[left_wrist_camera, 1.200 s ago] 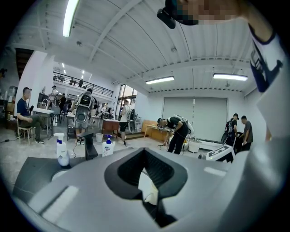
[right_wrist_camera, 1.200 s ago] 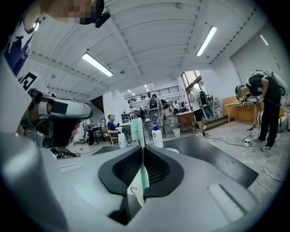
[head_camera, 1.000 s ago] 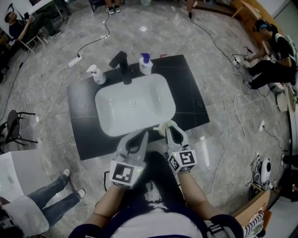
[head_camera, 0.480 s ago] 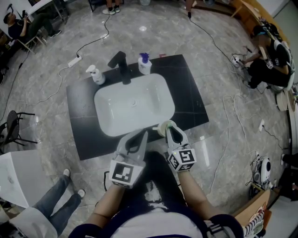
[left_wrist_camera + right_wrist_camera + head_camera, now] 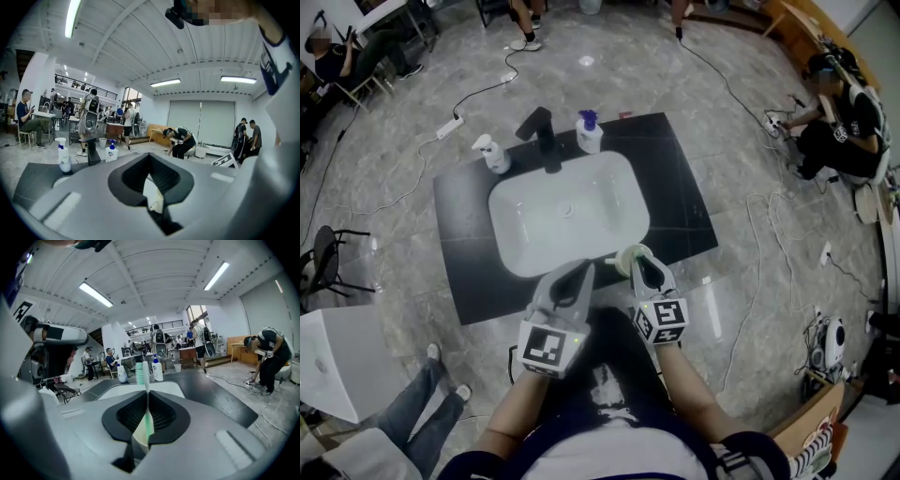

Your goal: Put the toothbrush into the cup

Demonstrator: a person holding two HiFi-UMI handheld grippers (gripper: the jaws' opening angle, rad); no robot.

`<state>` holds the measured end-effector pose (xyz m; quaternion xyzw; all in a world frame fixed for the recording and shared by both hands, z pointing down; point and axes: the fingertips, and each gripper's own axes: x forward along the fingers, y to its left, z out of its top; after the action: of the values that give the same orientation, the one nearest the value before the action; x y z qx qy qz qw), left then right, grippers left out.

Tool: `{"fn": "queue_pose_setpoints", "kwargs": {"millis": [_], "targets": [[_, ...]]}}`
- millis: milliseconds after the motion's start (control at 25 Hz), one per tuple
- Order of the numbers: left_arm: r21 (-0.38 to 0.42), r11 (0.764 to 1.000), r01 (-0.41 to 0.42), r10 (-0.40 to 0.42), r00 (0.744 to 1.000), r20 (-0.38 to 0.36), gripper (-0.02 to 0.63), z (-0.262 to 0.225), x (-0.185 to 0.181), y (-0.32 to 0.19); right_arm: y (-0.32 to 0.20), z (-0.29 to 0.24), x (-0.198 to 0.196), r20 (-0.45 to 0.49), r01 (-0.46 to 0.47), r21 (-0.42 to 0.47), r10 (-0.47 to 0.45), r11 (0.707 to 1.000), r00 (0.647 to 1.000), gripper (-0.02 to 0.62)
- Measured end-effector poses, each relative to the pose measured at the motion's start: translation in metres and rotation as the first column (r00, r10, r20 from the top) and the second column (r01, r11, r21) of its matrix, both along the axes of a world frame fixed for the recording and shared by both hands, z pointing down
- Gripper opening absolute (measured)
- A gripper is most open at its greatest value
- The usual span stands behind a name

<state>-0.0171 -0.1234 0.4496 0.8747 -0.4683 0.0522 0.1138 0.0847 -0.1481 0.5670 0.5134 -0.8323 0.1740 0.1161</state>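
Our left gripper (image 5: 579, 274), jaws closed and empty, sits beside our right gripper (image 5: 638, 263), jaws clamping one upright toothbrush (image 5: 147, 420) by one cup (image 5: 624, 256).

At the frame's centre the right gripper (image 5: 147, 394) has its jaws closed on the pale green toothbrush (image 5: 141, 372), upright with bristles to the left above the jaw tips, its handle running down across the pale cup (image 5: 139, 433) low in the middle, the white sink (image 5: 162, 388) behind.

No legible txt or labels.
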Motion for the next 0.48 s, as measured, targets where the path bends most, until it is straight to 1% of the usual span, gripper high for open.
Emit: {"fn": "queue_pose_setpoints", "kwargs": {"millis": [160,480], "targets": [[0.010,1.000,0.017,-0.017,1.000,-0.001,-0.002,-0.0042,-0.0066,-0.0044,-0.0016,0.0019,-0.0019,-0.041,-0.005,-0.018,0.004,1.000,0.999,0.017],[0.022,1.000,0.022,-0.023,1.000,0.012,-0.002,-0.0075,-0.0110,-0.0077,-0.0063,0.0051,-0.0007,-0.072,-0.017,-0.053,0.013,0.998,0.997,0.018]]}}
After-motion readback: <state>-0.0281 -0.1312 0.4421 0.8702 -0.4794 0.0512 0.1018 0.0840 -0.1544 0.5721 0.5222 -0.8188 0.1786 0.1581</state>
